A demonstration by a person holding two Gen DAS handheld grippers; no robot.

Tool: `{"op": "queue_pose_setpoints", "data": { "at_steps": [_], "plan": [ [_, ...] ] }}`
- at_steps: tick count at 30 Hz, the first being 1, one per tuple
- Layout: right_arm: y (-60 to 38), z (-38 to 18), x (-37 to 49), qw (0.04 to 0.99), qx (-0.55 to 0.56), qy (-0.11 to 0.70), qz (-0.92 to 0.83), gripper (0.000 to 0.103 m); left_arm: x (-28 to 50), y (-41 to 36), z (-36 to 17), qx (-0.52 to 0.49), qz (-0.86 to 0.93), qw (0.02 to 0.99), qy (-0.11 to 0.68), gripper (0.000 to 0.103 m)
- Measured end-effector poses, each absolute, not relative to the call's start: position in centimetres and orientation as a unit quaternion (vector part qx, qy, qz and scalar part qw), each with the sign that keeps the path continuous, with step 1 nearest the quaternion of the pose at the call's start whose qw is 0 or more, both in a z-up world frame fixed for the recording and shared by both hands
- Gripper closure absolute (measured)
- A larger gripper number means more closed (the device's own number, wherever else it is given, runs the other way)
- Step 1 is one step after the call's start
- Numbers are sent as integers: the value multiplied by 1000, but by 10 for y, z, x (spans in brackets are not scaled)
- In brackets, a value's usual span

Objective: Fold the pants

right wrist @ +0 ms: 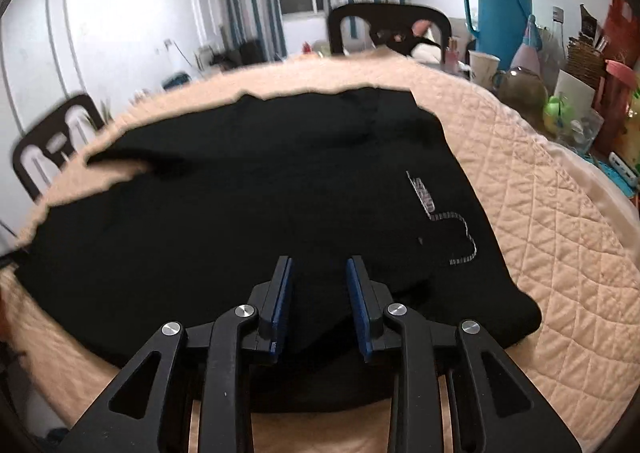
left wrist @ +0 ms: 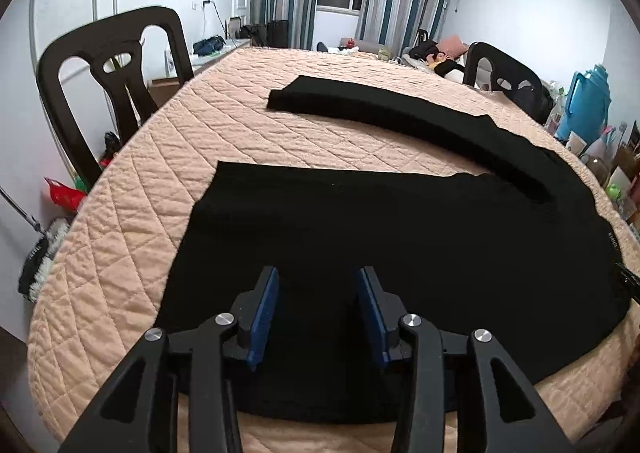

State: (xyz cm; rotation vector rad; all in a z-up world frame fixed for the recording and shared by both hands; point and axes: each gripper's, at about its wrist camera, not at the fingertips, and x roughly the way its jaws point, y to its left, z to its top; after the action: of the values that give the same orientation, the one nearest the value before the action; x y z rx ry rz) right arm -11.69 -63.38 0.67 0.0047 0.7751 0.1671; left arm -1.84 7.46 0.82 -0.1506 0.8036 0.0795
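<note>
Left wrist view, left to right: dark chair (left wrist: 108, 73) at upper left, peach quilted cover (left wrist: 132, 221) across the table, black pants (left wrist: 360, 221) spread from centre to the right edge. One leg (left wrist: 400, 121) arcs across the upper middle, the other lies flat at centre, with a wedge of bare quilt between them. Your left gripper (left wrist: 316, 313) sits at bottom centre over the near leg, blue pads apart, nothing pinched.

Right wrist view: the pants' wider waist end fills the centre, a light drawstring (right wrist: 460, 237) squiggled at right of centre, a teal thermos (right wrist: 500, 9) and clutter at upper right. Your right gripper (right wrist: 320, 305) is at bottom centre over the near hem, fingers parted, no cloth between them.

Handling, my read: soft matte knit, light and limp, so it'll drape and sag, not hold shape. Quilt stitching looks grippy, so expect drag and bunching if you slide it. Pinch the near edge at two spread points, one per gripper, lift clear, then fold over. Tuck the drawstring in first.
</note>
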Motion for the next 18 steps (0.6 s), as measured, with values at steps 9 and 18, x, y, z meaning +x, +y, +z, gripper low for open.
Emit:
{"op": "queue_pose_setpoints", "data": {
  "at_steps": [9,18],
  "plan": [
    [-631,14,-115,923,-7,375,81,74,4,75,22,-59,45,921,384,57],
    [-628,7,-97,916,0,395,74,73,28,76,11,-49,62,907,415,52]
  ]
}}
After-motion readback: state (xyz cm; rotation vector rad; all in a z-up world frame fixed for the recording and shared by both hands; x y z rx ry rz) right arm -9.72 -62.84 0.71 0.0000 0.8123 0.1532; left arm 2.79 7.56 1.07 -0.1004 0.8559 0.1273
